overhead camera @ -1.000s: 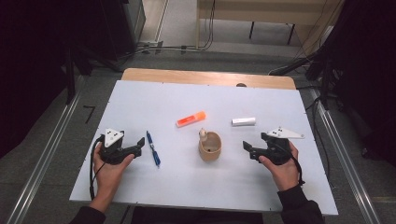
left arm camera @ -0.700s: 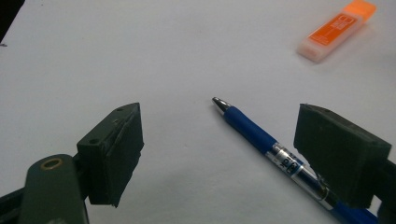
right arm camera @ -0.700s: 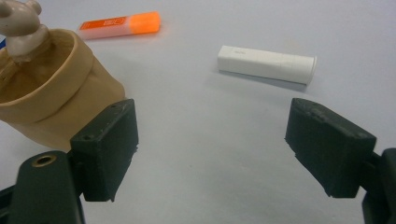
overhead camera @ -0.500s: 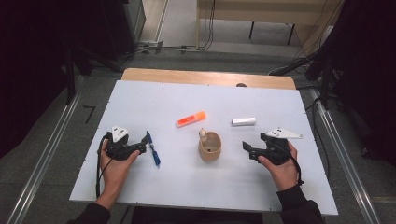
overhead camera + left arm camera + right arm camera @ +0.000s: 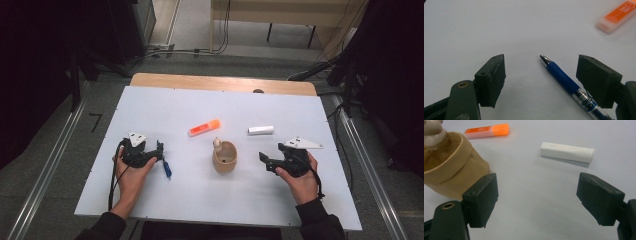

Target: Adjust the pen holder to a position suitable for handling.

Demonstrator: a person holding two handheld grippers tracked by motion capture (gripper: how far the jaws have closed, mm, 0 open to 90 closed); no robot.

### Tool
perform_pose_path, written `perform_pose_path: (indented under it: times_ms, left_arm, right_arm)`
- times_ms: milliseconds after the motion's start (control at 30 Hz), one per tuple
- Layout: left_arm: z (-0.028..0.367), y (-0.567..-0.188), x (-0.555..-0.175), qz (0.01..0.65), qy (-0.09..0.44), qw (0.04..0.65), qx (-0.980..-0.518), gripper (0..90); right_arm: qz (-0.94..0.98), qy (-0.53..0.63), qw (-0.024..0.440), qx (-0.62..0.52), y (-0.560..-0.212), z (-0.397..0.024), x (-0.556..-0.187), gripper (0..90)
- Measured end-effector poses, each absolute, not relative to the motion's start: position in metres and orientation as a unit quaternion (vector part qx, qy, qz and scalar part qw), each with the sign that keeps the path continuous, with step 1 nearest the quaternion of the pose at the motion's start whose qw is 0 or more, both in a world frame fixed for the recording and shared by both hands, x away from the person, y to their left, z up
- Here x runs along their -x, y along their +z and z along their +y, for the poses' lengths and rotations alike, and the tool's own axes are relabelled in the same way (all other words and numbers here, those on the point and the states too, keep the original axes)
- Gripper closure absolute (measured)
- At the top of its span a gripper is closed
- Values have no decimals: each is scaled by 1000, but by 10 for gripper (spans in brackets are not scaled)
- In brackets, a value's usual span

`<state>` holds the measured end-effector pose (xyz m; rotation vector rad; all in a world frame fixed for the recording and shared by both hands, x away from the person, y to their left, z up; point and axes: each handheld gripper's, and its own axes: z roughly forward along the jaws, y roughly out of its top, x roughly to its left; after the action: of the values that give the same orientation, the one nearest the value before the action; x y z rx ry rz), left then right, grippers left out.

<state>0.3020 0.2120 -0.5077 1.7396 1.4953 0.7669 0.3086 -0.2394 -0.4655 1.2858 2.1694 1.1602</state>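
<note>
A blue pen (image 5: 166, 169) lies on the white table (image 5: 200, 200) at the left. My left gripper (image 5: 160, 148) sits over its far end. In the left gripper view the pen (image 5: 564, 80) lies between the jaws, close to the right one, with its metal tip pointing away. My left gripper (image 5: 541, 75) is open; its jaws have just been closing and the pads do not press on the pen. My right gripper (image 5: 264, 160) rests at the right of a tan cup (image 5: 225, 159), open with nothing between its fingers (image 5: 536, 197).
An orange marker (image 5: 204, 127) lies beyond the cup and a white tube (image 5: 261, 130) lies at its right. A pale object (image 5: 217, 144) sticks out of the cup (image 5: 449, 172). A wooden strip (image 5: 220, 82) borders the table's far edge.
My left hand has slid right, and its gripper's jaws now straddle the pen's far end. The right hand and gripper have stayed put.
</note>
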Motion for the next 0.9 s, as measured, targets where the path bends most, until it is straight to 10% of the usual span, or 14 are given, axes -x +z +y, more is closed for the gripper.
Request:
perform_pose_path:
  times_ms: [900]
  left_arm:
    - [198, -512, -307, 588, 279, 327, -685, 462]
  right_arm:
    - [772, 405, 183, -455, -467, -239, -309, 166]
